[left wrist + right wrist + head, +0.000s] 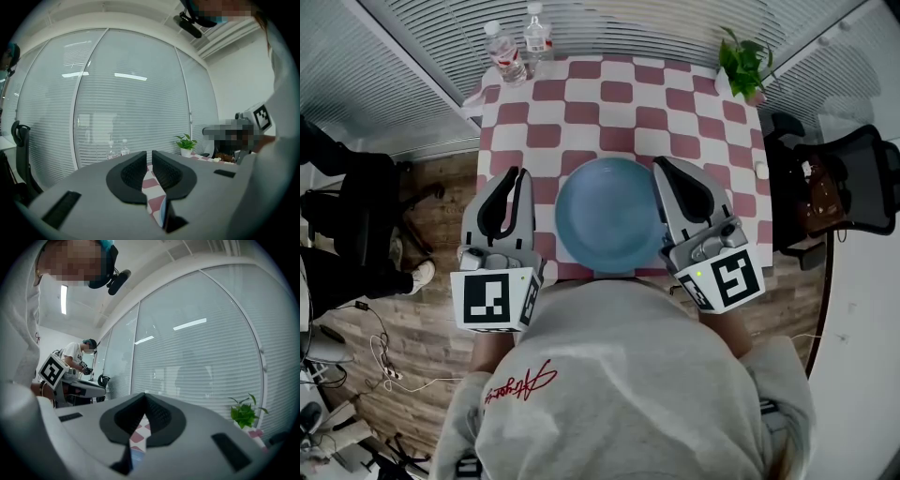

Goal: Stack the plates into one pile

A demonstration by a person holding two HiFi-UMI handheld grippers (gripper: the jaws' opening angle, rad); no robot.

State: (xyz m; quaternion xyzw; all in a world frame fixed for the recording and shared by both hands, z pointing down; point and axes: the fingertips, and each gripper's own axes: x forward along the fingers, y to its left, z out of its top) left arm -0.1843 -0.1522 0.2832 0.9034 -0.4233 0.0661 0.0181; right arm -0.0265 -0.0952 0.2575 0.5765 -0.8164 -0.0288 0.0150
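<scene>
Grey top (619, 375) — blue plate (609, 214) betw. L gripper (517, 173), R gripper (661, 164).

We see left gripper (518, 173) and right gripper (664, 165): grey bodies, black pads (133, 176), black-and-white marker cubes (492, 298). Grey sweatshirt (628, 375), red script (520, 382).

A smooth, faintly glossy blue plate (609, 214) on matt checked tablecloth (619, 94); wood-grain floor (431, 328).

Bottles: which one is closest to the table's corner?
The left bottle, at the far left corner of the table. The other bottle stands beside it, further along.
</scene>
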